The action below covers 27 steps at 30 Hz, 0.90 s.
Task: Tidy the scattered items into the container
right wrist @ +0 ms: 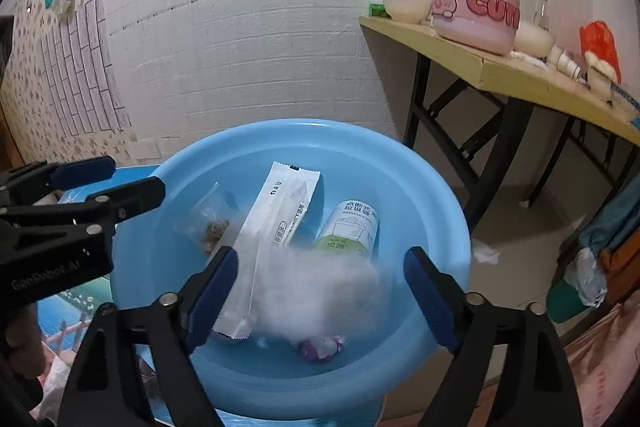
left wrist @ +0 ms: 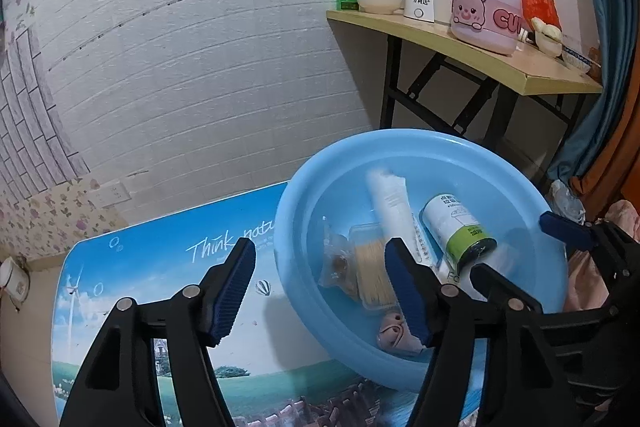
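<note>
Blue plastic basin sits on the printed table and already holds the items: a long white sachet, a green-labelled roll, a clear snack packet and a box of sticks. A blurred white fluffy thing lies directly between the right gripper's spread jaws, at 12 o'clock from them; whether it is falling or at rest I cannot tell. The sachet's long axis runs from 7 to 1 o'clock. The left gripper, jaws also apart and empty, hovers at the basin's 9 o'clock rim, so the right one is nearer the contents.
</note>
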{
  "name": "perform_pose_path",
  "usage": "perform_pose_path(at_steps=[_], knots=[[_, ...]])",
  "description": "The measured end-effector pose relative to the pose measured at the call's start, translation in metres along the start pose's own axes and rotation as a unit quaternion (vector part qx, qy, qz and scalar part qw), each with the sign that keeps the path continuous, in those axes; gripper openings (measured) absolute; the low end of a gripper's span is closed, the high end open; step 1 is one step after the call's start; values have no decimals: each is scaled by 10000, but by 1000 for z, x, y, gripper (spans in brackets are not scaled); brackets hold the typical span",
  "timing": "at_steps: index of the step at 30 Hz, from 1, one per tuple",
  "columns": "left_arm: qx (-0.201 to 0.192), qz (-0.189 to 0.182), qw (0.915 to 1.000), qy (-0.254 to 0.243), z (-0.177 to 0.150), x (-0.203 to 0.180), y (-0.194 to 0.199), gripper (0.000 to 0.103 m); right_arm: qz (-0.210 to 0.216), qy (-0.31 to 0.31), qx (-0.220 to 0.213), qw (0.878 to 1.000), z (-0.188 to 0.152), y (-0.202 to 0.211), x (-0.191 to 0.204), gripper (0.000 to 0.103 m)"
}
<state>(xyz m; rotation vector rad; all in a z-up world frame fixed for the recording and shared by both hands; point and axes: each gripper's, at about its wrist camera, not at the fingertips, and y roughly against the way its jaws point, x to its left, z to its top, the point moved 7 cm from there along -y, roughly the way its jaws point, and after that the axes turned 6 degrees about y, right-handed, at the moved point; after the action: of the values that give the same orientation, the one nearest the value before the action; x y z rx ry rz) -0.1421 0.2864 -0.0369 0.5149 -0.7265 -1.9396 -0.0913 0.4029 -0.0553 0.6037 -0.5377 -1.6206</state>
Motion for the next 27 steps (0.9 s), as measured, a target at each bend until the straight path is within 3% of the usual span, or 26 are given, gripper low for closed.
perform_pose_path(at_steps=[4,15,23,27], knots=[[-28,21,10000,21,0,4,3,71,-141,-137,9,9998,1,1,-5,96],[-52,51,9999,120,0,13,11,76,-47,-277,113,9995,-2,3,-2,96],[-81,170,9997,174,-1,25,20,101,-123,-360,152,9992,-1,5,2,96],[-107,213,9995,197,-1,30,26,103,-142,-520,173,9984,-1,7,1,96]])
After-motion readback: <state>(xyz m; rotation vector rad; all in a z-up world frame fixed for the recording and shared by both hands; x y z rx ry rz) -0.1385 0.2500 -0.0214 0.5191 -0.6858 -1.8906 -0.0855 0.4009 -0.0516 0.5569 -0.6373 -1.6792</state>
